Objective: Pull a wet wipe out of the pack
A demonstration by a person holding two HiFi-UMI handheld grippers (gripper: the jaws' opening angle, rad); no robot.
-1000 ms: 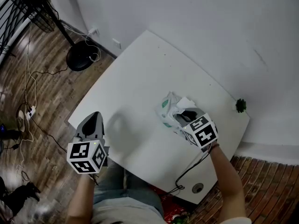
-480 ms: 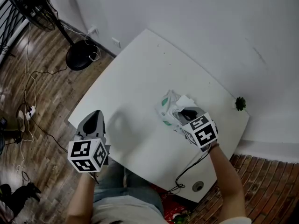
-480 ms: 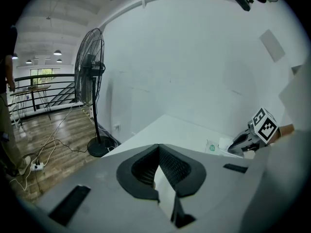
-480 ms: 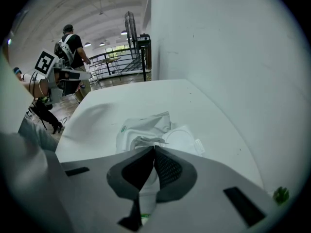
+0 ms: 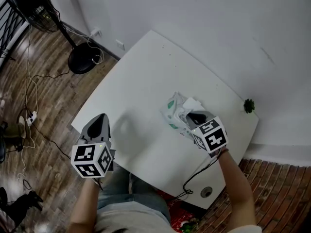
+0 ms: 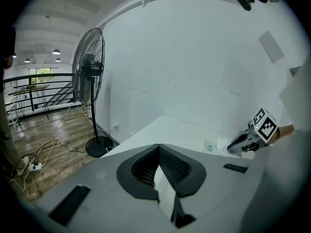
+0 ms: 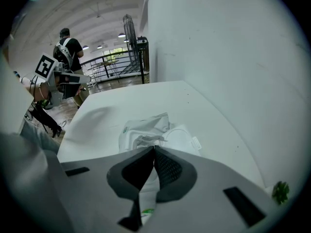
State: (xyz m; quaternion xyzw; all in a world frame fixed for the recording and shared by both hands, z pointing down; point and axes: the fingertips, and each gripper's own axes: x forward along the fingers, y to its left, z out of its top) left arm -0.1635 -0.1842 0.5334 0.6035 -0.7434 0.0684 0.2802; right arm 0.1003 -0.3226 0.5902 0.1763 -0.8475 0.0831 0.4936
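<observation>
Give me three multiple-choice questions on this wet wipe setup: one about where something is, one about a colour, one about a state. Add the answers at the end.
1. Where is the wet wipe pack?
A) on a shelf
B) on the table, at the tip of the right hand-held gripper
C) inside a box

2. What colour is the table?
A) white
B) black
C) red

3. How do the jaws of the left hand-held gripper stand?
A) wide apart
B) clamped on the pack
C) together, with nothing between them

Answers: B, the head view shows the pack there. A, the top is plain white. C, its own view shows the jaws meeting empty.
</observation>
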